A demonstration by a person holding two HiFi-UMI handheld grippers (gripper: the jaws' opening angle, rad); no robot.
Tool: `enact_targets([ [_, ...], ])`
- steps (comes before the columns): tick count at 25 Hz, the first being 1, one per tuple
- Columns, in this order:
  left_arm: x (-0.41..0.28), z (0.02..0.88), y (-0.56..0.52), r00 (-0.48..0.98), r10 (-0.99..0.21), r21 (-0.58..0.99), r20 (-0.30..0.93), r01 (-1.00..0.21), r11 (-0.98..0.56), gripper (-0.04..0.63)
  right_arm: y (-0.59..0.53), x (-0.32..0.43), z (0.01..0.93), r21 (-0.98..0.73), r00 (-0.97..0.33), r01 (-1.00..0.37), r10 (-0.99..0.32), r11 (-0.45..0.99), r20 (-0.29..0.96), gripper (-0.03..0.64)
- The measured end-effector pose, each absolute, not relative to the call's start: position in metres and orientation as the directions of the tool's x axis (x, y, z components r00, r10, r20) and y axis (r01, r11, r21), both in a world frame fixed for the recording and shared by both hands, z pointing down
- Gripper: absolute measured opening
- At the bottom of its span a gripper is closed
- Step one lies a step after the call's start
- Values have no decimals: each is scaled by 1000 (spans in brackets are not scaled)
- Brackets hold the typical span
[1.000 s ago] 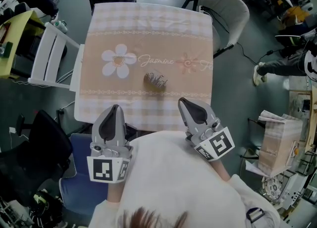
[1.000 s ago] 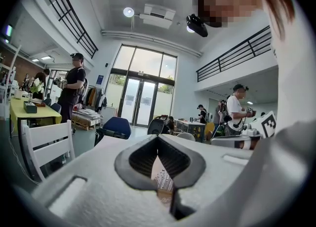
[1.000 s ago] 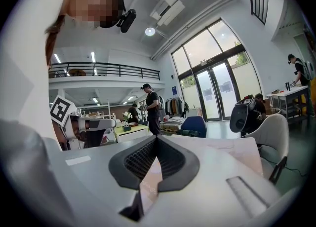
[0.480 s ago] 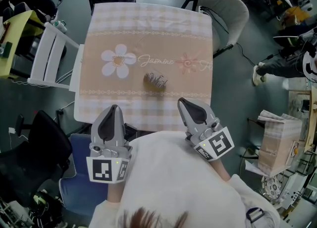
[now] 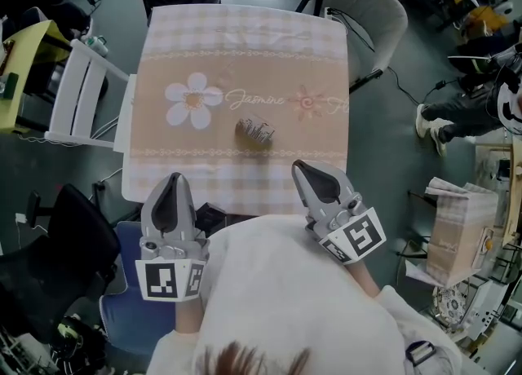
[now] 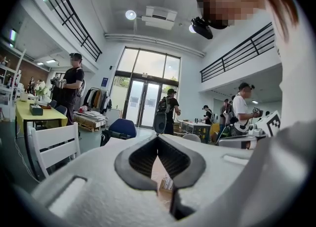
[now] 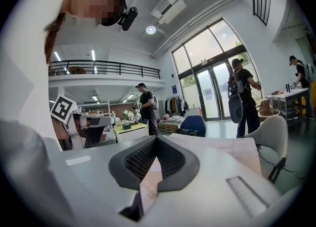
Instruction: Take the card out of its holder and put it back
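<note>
The card holder (image 5: 255, 132), a small dark stand with pale cards upright in it, sits near the middle of the table on a beige checked cloth (image 5: 245, 47) with a white flower print. Both grippers hover over the table's near edge, short of the holder and apart from it. My left gripper (image 5: 173, 178) is at the front left, jaws shut and empty. My right gripper (image 5: 301, 167) is at the front right, also shut and empty. In the left gripper view the holder (image 6: 167, 183) shows through the gap under the closed tips (image 6: 158, 138). The right gripper view shows only cloth beneath its tips (image 7: 157, 138).
A white slatted chair (image 5: 77, 96) stands at the table's left side, a grey shell chair (image 5: 377, 21) at its far right corner, a blue seat (image 5: 122, 284) below my left gripper. A covered box (image 5: 458, 231) sits on the floor to the right. People walk beyond the table.
My left gripper has shifted a little to the left and back toward me. The right gripper and the card holder have not moved.
</note>
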State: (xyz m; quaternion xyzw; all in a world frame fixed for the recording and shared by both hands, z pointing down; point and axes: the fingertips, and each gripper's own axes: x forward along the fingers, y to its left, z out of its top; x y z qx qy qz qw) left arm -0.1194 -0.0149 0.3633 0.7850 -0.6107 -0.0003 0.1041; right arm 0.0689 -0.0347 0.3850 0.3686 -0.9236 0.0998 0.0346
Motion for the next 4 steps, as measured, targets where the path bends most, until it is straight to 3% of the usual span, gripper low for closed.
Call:
enact_targets([
  [4,-122,364,-13,247,-960,159,130,-961,-226,5,-33,70,386,-158,-725,-688,-673,708,142,-3],
])
